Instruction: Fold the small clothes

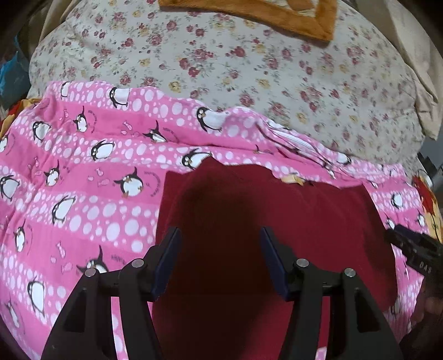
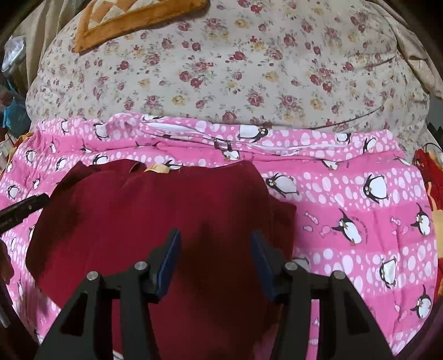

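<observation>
A dark red garment point(image 1: 277, 216) lies flat on a pink penguin-print cloth point(image 1: 83, 166); it also shows in the right wrist view point(image 2: 155, 210), with a yellowish label point(image 2: 157, 168) at its far edge. My left gripper point(image 1: 220, 235) is open and empty, hovering over the garment's left part. My right gripper point(image 2: 216, 238) is open and empty, over the garment's right part. The right gripper's body shows at the right edge of the left wrist view point(image 1: 415, 252), and the left gripper's at the left edge of the right wrist view point(image 2: 22, 207).
The pink penguin cloth point(image 2: 360, 207) covers a bed with a floral sheet point(image 1: 249, 69) beyond it. An orange-bordered cushion point(image 1: 277, 13) lies at the far side. A red and yellow fabric point(image 2: 432, 180) lies at the right edge.
</observation>
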A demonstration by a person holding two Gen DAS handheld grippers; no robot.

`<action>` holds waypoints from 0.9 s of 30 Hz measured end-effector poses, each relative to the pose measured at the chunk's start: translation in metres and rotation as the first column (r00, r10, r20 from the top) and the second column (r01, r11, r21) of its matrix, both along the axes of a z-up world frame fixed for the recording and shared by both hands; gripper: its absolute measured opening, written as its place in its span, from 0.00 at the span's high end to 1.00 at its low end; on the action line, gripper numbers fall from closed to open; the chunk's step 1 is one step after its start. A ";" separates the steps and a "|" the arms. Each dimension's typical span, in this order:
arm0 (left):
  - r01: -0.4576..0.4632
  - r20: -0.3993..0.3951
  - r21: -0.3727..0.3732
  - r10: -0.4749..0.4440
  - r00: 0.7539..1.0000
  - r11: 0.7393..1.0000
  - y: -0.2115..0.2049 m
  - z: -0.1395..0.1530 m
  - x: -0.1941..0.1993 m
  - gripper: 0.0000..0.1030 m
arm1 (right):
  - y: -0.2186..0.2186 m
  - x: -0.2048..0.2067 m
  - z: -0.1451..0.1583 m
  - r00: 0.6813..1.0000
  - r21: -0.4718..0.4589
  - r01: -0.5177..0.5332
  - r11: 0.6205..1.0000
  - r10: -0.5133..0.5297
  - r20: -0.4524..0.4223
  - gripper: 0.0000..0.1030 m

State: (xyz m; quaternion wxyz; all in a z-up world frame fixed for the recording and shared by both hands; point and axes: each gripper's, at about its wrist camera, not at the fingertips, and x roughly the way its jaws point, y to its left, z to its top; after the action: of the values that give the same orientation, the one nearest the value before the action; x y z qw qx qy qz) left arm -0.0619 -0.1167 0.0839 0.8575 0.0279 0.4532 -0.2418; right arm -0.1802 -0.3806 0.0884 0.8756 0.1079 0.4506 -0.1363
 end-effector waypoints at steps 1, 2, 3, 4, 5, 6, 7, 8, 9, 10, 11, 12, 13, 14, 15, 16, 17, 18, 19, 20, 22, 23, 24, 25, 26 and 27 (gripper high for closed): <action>0.004 0.003 0.001 -0.004 1.000 1.000 0.001 0.000 -0.004 0.63 | 0.002 -0.001 0.001 1.000 -0.001 -0.002 1.000 0.002 0.001 0.46; 0.004 0.008 0.005 -0.004 1.000 1.000 0.002 -0.001 -0.008 0.63 | 0.004 -0.003 0.002 1.000 -0.001 -0.004 1.000 0.004 0.000 0.46; 0.004 0.012 0.010 -0.004 1.000 1.000 0.004 -0.002 -0.012 0.63 | 0.006 -0.005 0.003 1.000 -0.003 -0.007 1.000 0.007 -0.001 0.46; 0.003 0.013 0.012 -0.003 1.000 1.000 0.005 -0.003 -0.015 0.63 | 0.008 -0.007 0.003 1.000 -0.005 -0.011 1.000 0.011 -0.003 0.45; 0.002 0.009 0.012 -0.002 1.000 1.000 0.008 -0.004 -0.018 0.63 | 0.010 -0.009 0.004 1.000 -0.011 -0.015 1.000 0.015 -0.006 0.45; 0.001 0.005 0.012 -0.001 1.000 1.000 0.010 -0.005 -0.019 0.63 | 0.012 -0.010 0.004 1.000 -0.015 -0.017 1.000 0.017 -0.009 0.45; 0.000 -0.001 0.012 0.000 1.000 1.000 0.012 -0.007 -0.021 0.63 | 0.014 -0.011 0.004 1.000 -0.021 -0.021 1.000 0.020 -0.012 0.45; -0.003 -0.005 0.013 0.003 1.000 1.000 0.014 -0.008 -0.023 0.63 | 0.016 -0.013 0.004 1.000 -0.026 -0.024 0.999 0.024 -0.014 0.45; -0.005 -0.007 0.014 0.005 1.000 1.000 0.016 -0.009 -0.025 0.63 | 0.017 -0.014 0.004 1.000 -0.028 -0.026 0.999 0.025 -0.017 0.45; -0.007 -0.008 0.014 0.007 1.000 1.000 0.017 -0.009 -0.026 0.63 | 0.018 -0.015 0.004 0.999 -0.028 -0.027 0.999 0.026 -0.019 0.45; -0.009 -0.009 0.014 0.009 1.000 1.000 0.019 -0.010 -0.028 0.63 | 0.019 -0.017 0.004 0.999 -0.026 -0.027 0.999 0.027 -0.019 0.45; -0.011 -0.011 0.013 0.012 1.000 1.000 0.021 -0.010 -0.029 0.63 | 0.020 -0.019 0.005 0.999 -0.024 -0.028 0.999 0.028 -0.018 0.45; -0.012 -0.012 0.013 0.012 1.000 1.000 0.022 -0.010 -0.031 0.63 | 0.021 -0.019 0.005 0.999 -0.024 -0.030 0.999 0.030 -0.018 0.44; -0.014 -0.014 0.014 0.014 1.000 1.000 0.024 -0.011 -0.032 0.63 | 0.023 -0.021 0.005 0.999 -0.026 -0.033 0.999 0.032 -0.020 0.44; -0.015 -0.014 0.014 0.015 1.000 1.000 0.025 -0.011 -0.033 0.63 | 0.024 -0.022 0.004 0.999 -0.029 -0.035 0.999 0.035 -0.024 0.44; -0.018 -0.015 0.014 0.018 1.000 1.000 0.026 -0.012 -0.034 0.63 | 0.026 -0.023 0.004 0.999 -0.030 -0.038 0.999 0.037 -0.027 0.44; -0.020 -0.016 0.014 0.021 1.000 1.000 0.027 -0.012 -0.034 0.63 | 0.027 -0.024 0.003 0.999 -0.030 -0.040 0.999 0.039 -0.029 0.43; -0.023 -0.018 0.014 0.024 1.000 1.000 0.028 -0.013 -0.035 0.63 | 0.028 -0.026 0.003 0.999 -0.028 -0.044 0.999 0.043 -0.031 0.43; -0.026 -0.019 0.013 0.026 0.999 1.000 0.030 -0.013 -0.035 0.63 | 0.029 -0.026 0.003 0.998 -0.028 -0.046 0.999 0.045 -0.032 0.43; -0.028 -0.020 0.012 0.029 0.999 1.000 0.031 -0.013 -0.035 0.63 | 0.030 -0.028 0.002 0.998 -0.027 -0.049 0.998 0.048 -0.033 0.43; -0.032 -0.022 0.013 0.033 0.999 0.999 0.033 -0.015 -0.035 0.63 | 0.032 -0.029 0.001 0.998 -0.024 -0.051 0.998 0.050 -0.036 0.43; -0.035 -0.023 0.014 0.035 0.999 0.999 0.034 -0.015 -0.035 0.63 | 0.033 -0.030 0.000 0.998 -0.024 -0.051 0.998 0.050 -0.038 0.43; -0.037 -0.025 0.014 0.038 0.999 0.999 0.035 -0.016 -0.035 0.63 | 0.033 -0.030 -0.001 0.998 -0.023 -0.051 0.998 0.050 -0.041 0.43; -0.039 -0.027 0.015 0.039 0.999 0.999 0.035 -0.017 -0.034 0.63 | 0.033 -0.031 -0.002 0.998 -0.022 -0.050 0.999 0.049 -0.043 0.43; -0.041 -0.028 0.016 0.041 0.999 0.999 0.036 -0.018 -0.034 0.63 | 0.033 -0.031 -0.003 0.998 -0.020 -0.049 0.999 0.048 -0.046 0.43; -0.043 -0.030 0.016 0.043 0.999 0.999 0.036 -0.019 -0.034 0.63 | 0.033 -0.032 -0.004 0.998 -0.019 -0.048 0.999 0.047 -0.049 0.43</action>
State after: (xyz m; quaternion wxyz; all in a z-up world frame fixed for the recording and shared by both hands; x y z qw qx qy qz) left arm -0.0961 -0.0806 0.0647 0.8553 0.0213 0.4686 -0.2202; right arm -0.2119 -0.3480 0.0843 0.8685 0.0850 0.4727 -0.1225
